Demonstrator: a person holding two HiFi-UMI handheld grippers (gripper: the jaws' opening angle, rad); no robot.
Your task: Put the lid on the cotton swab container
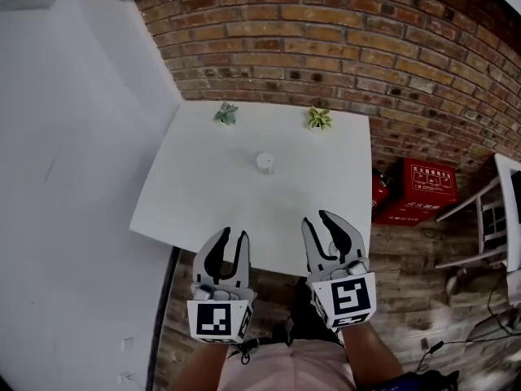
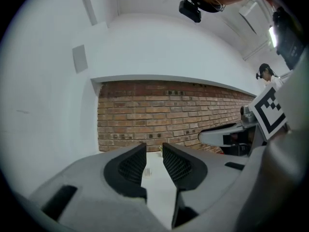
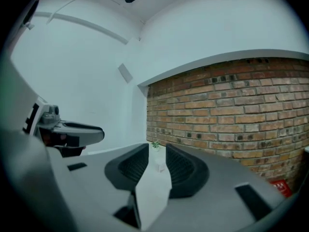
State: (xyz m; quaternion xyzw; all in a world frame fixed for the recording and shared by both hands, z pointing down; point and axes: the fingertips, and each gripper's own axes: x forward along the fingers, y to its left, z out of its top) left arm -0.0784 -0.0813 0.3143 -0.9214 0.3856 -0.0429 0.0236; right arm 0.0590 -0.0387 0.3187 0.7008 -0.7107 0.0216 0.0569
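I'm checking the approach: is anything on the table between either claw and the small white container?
Nothing visible. Only bare table lies between the left claw, the right claw and the container; both plants stand beyond it.

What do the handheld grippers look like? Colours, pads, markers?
Both the left gripper and right gripper have light grey curved bodies with two claw-shaped jaws lined in black. The pads are black with a fine grid texture. Each carries a white cube with black square markers.
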